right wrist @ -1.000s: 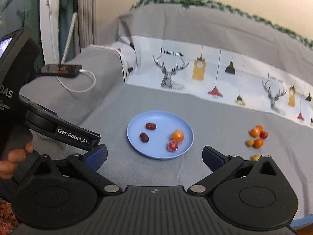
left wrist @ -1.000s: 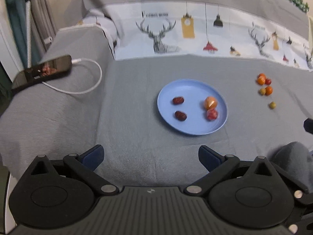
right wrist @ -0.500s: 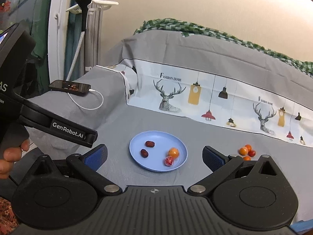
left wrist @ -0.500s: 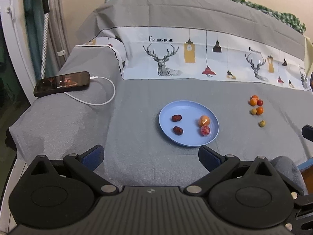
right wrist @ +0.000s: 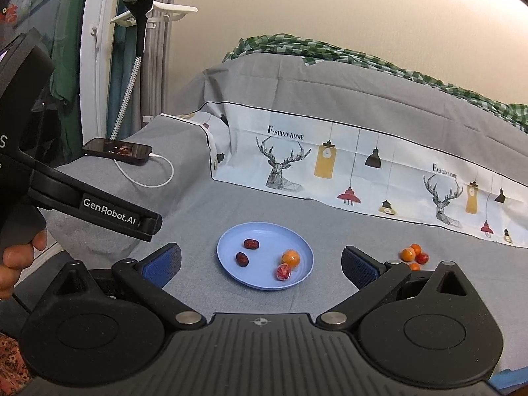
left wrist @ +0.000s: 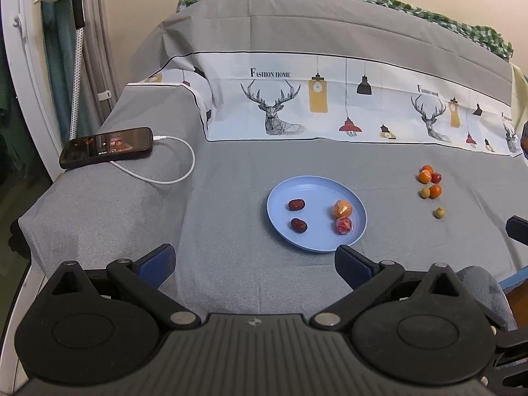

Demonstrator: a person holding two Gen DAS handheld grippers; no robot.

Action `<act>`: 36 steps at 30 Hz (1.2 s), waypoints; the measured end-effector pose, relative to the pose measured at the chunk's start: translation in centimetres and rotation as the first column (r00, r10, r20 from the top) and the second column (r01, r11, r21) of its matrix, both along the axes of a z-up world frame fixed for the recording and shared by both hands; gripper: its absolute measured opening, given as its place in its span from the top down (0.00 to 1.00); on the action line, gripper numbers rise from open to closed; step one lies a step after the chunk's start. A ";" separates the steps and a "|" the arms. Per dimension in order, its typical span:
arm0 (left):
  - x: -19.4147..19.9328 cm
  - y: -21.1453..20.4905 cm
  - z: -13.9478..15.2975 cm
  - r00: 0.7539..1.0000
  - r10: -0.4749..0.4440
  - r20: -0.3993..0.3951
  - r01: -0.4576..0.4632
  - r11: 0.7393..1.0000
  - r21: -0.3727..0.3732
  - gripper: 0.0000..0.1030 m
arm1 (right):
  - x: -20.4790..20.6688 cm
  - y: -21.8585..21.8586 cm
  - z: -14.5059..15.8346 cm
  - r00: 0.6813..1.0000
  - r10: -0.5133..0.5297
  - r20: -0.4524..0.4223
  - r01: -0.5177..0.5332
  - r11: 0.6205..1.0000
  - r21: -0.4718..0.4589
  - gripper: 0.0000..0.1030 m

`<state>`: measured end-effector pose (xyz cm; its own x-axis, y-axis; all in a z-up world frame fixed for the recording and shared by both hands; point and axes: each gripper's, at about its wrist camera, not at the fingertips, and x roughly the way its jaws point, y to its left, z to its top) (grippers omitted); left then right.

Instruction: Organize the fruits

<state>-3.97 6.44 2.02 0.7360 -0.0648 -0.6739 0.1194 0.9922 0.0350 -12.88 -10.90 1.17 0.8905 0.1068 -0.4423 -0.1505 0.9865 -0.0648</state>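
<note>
Both grippers raised, plate (left wrist: 316, 191) holding four fruits (left wrist: 342, 208)

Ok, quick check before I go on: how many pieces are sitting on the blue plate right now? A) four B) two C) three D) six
A, four: the blue plate holds two dark red dates, one orange fruit and one red wrapped piece, while the other small fruits lie on the grey cloth to its right.

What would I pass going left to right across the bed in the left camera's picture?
Phone → white charging cable → blue plate → loose cluster of small fruits.
</note>
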 end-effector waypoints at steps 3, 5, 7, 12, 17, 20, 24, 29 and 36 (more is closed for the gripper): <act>0.2 -0.1 -0.1 1.000 -0.004 -0.003 0.004 1.000 0.005 0.00 | 0.2 0.0 -0.2 1.000 -0.003 -0.008 0.003 1.000 0.003 0.01; 0.2 0.0 -0.2 1.000 -0.005 -0.004 0.005 1.000 0.007 0.00 | 0.3 -0.1 -0.3 1.000 -0.003 -0.013 0.003 1.000 0.006 0.01; 0.3 0.0 -0.3 1.000 -0.005 -0.006 0.005 1.000 0.008 0.00 | 0.5 0.0 -0.4 1.000 -0.004 -0.017 0.004 1.000 0.008 0.01; 0.6 0.0 -0.6 1.000 0.000 -0.017 0.001 1.000 0.012 0.00 | 0.9 0.1 -0.6 1.000 -0.003 -0.030 0.003 1.000 0.013 0.01; 0.9 -0.2 -0.8 1.000 -0.004 -0.021 0.004 1.000 0.018 0.00 | 1.1 -0.1 -0.8 0.999 -0.004 -0.039 0.005 1.000 0.019 0.01; 1.0 -0.3 -1.0 1.000 -0.007 -0.025 0.008 1.000 0.025 0.00 | 1.2 -0.3 -1.0 0.999 -0.009 -0.045 0.010 1.000 0.026 0.01; 1.3 -0.4 -1.2 1.000 -0.002 -0.031 0.003 0.999 0.033 0.00 | 1.6 -0.4 -1.3 0.998 -0.013 -0.057 0.016 0.999 0.038 0.01; 1.9 -0.8 -1.8 0.999 0.006 -0.054 -0.003 0.998 0.056 0.00 | 2.2 -0.9 -1.9 0.997 -0.009 -0.081 0.015 0.997 0.070 0.01; 3.3 -2.3 -2.6 0.996 0.010 -0.086 -0.001 0.995 0.101 0.00 | 3.4 -2.5 -3.2 0.992 -0.011 -0.126 0.029 0.989 0.144 0.01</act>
